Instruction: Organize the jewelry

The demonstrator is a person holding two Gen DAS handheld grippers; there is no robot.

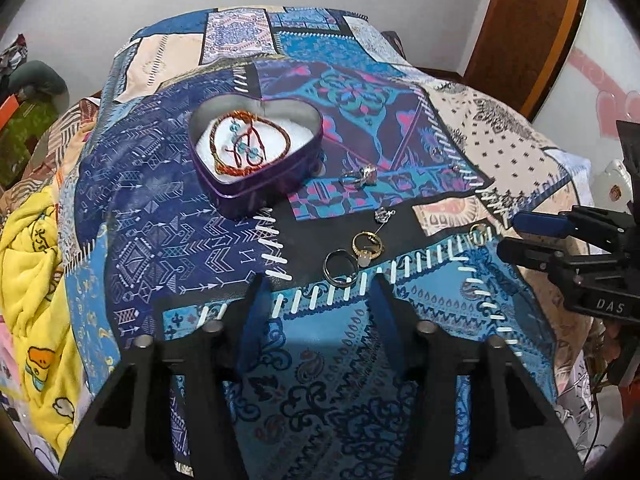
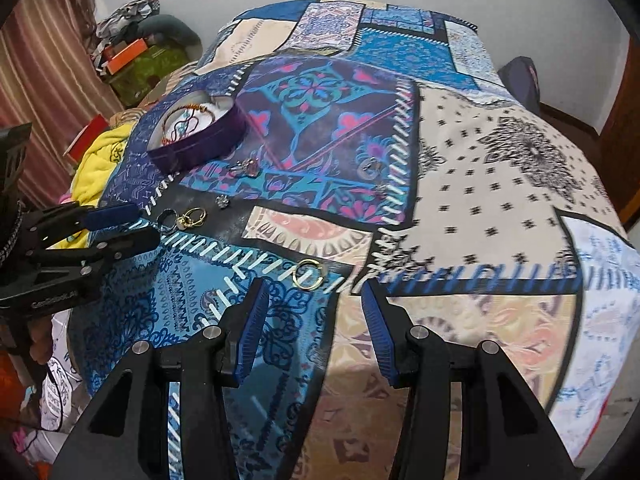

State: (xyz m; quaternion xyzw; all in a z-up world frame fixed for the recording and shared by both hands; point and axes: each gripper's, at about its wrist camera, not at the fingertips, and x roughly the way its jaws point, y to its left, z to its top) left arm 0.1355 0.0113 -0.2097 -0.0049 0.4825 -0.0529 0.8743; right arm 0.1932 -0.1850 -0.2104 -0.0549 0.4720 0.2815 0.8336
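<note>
The left gripper point(image 1: 318, 280) has its two fingers spread apart with nothing between them. It hangs over the patchwork bedspread point(image 1: 320, 380), just in front of a dark ring point(image 1: 340, 266). A gold ring with a pale stone point(image 1: 367, 245) touches that dark ring. The right gripper point(image 2: 314, 286) is spread apart too and holds nothing. A thin gold ring point(image 2: 307, 274) lies flat on the cloth right by its tips. The purple heart-shaped tin point(image 1: 256, 156) sits open, farther away than the rings. A red and brown cord bracelet point(image 1: 250, 144) with blue beads lies inside the tin. A silver ring point(image 1: 358, 178) lies just beside the tin, and a small silver charm point(image 1: 384, 214) lies between that ring and the gold one
</note>
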